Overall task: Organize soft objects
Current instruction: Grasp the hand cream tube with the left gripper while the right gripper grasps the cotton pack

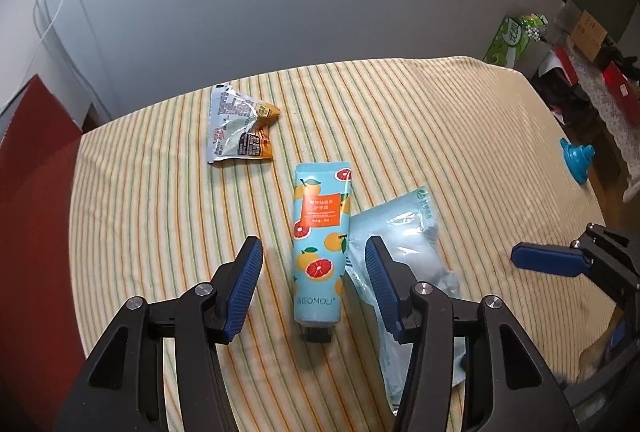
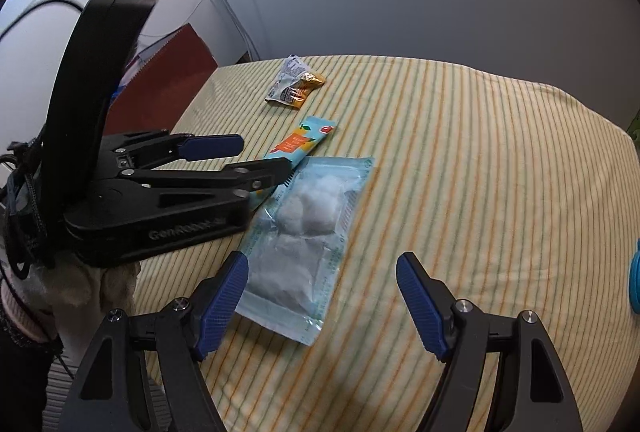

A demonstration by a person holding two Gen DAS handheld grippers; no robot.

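Observation:
On the striped cloth [image 1: 440, 112] lies a blue hand-cream tube [image 1: 320, 244] printed with grapefruit, cap toward me. My left gripper [image 1: 314, 268] is open and straddles the tube, its pads clear of both sides. A clear bag of cotton balls [image 1: 408, 256] lies against the tube's right side, partly under the right finger. A crumpled silver and orange snack packet [image 1: 240, 124] rests farther back. In the right wrist view, my right gripper [image 2: 322, 284] is open over the near end of the cotton bag [image 2: 308, 232]. The left gripper [image 2: 260, 156] reaches over the tube [image 2: 304, 140]; the packet [image 2: 294, 82] lies beyond.
A red board [image 1: 36, 192] stands off the table's left edge. A blue plastic object [image 1: 576, 160] sits near the right edge. A green box [image 1: 512, 40] and clutter stand beyond the far right corner. A grey panel and white cables rise behind. A gloved hand [image 2: 80, 284] holds the left gripper.

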